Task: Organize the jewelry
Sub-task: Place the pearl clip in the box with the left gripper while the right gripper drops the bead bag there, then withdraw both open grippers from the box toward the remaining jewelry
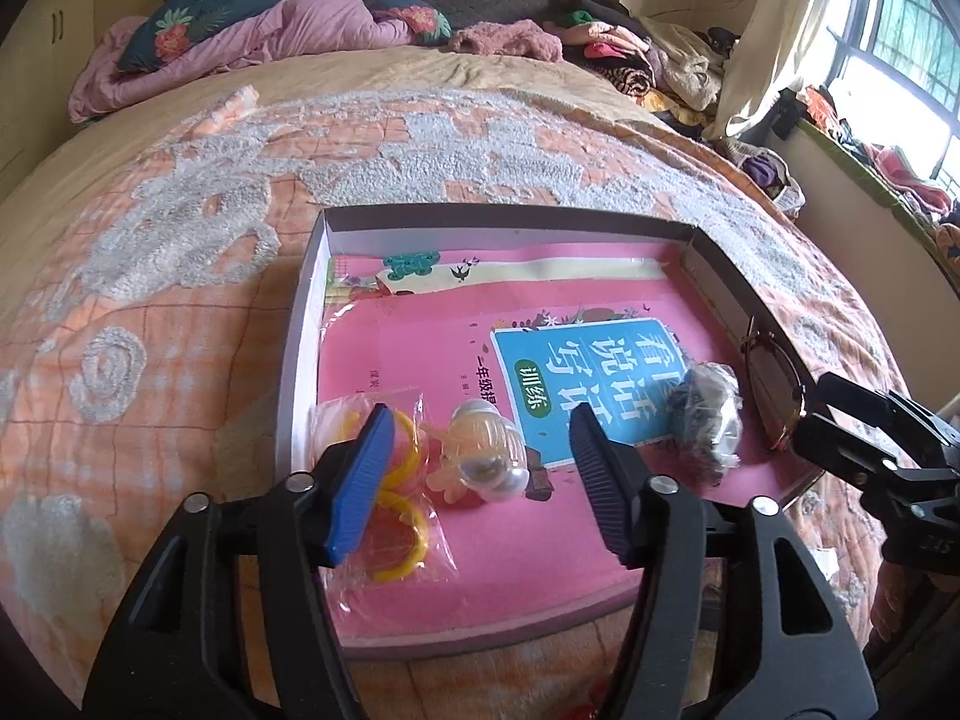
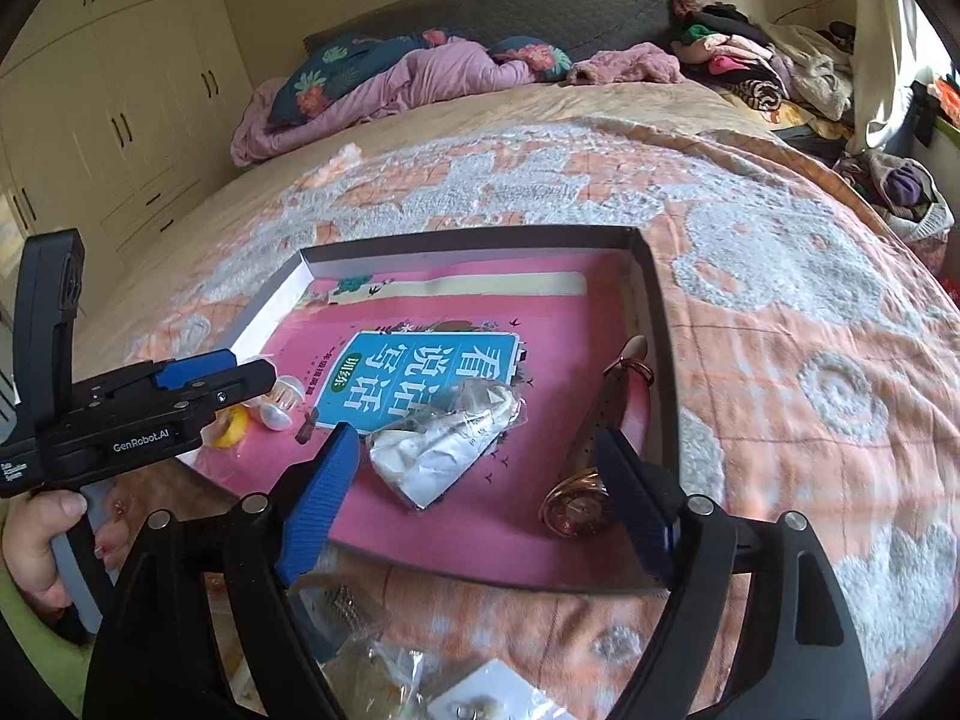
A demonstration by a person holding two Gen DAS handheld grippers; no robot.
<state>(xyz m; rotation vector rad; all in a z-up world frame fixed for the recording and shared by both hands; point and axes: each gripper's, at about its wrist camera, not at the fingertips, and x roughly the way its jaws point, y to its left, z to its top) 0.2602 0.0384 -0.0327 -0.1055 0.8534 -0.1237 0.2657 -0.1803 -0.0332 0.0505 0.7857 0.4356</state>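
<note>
A bedroom: the bed (image 1: 180, 252) wears an orange-and-white tufted quilt, with pink bedding and heaped clothes at the far end and pale wardrobes to one side. On the quilt lies a shallow box (image 1: 312, 276) lined by a pink book (image 1: 600, 372), and the jewelry sits along its near end: yellow rings in a bag (image 1: 396, 540), a clear comb clip (image 1: 486, 450), a dark piece in a crinkled bag (image 2: 444, 438), and a watch (image 2: 576, 504) with a dark red strap lying along the right wall. The left hand-held gripper (image 1: 480, 480) is open, its jaws spread on either side of the clip and the nearer blue pad over the ring bag. The right hand-held gripper (image 2: 474, 510) is open too, one finger near the crinkled bag and the other just beside the watch case. More bagged pieces (image 2: 384, 660) wait on the quilt below the box, blurred. The step looks like choosing the next piece to place. To do it well, centre the jaws on one item only, close on a firm part such as the clip's body or the watch case rather than slippery plastic, and keep the two grippers apart so neither nudges the box.
</note>
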